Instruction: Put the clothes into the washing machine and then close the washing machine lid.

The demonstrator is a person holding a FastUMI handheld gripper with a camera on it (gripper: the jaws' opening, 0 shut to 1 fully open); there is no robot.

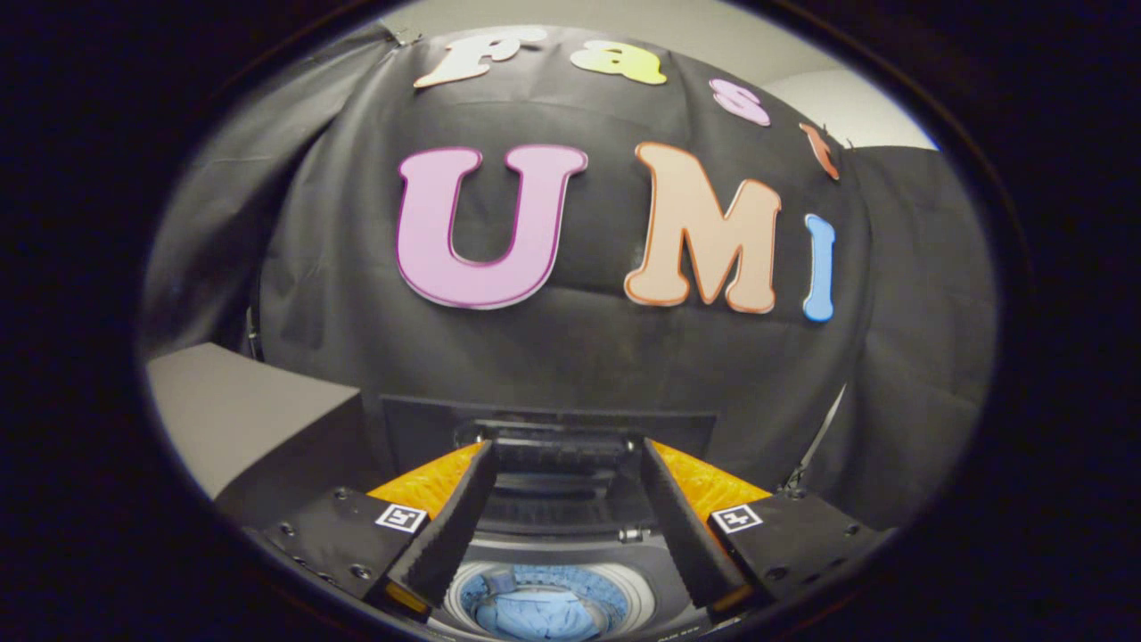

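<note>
With the crumpled light-blue clothes (539, 613) already lying in the round ribbed drum of the dark top-loading washing machine (570, 535) at the bottom centre of the frame, I judge the loading done and the closing in hand. My gripper (562, 464) hangs released above the drum, fingers spread, grasping nothing. Next I must reach the flat dark raised lid (553, 419), upright just beyond my fingertips, and swing it down.

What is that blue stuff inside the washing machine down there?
Blue clothes lie bunched in the washing machine drum, whose lid stands open behind it. The open tool hangs above, holding nothing. Its fingers cover the drum's sides, so anything lying there is hidden.
</note>
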